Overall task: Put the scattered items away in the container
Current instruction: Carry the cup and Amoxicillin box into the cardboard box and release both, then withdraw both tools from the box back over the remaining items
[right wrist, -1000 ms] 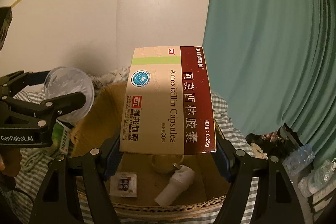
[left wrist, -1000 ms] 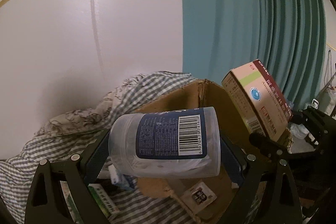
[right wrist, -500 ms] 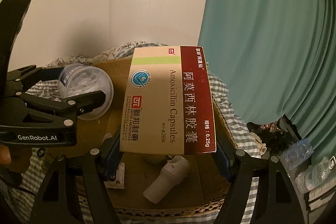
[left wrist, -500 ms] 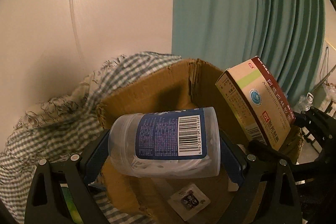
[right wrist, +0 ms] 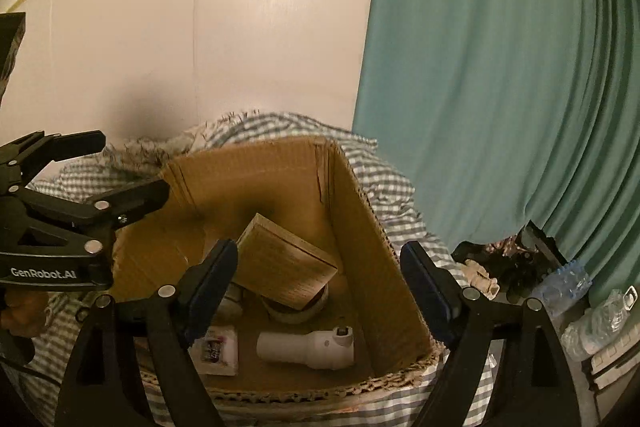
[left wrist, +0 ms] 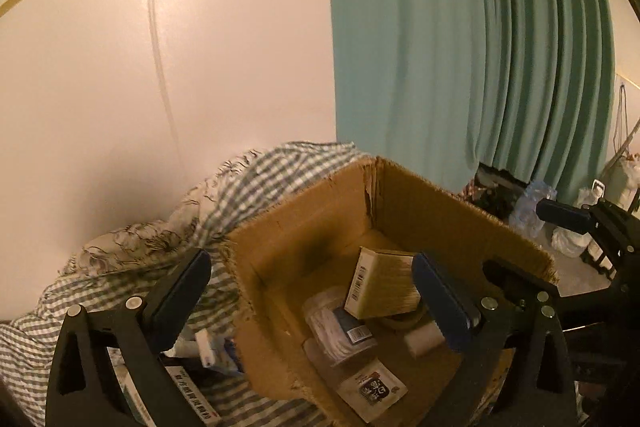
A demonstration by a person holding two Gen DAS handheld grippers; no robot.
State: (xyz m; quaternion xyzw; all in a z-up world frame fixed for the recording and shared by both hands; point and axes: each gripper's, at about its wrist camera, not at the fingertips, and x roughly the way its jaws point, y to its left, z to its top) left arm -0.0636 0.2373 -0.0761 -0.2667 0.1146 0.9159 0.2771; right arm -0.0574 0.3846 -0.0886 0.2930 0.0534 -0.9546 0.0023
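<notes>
Left wrist view: left hand-held gripper (left wrist: 310, 301) has just opened, empty; jar (left wrist: 338, 329) and carton (left wrist: 380, 283) lie in the box (left wrist: 460, 211). Right hand-held gripper (right wrist: 318, 285) likewise just opened, empty.

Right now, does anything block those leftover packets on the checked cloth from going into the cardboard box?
Only the cardboard box's own side wall stands between the packets and its inside; its top is open.
</notes>
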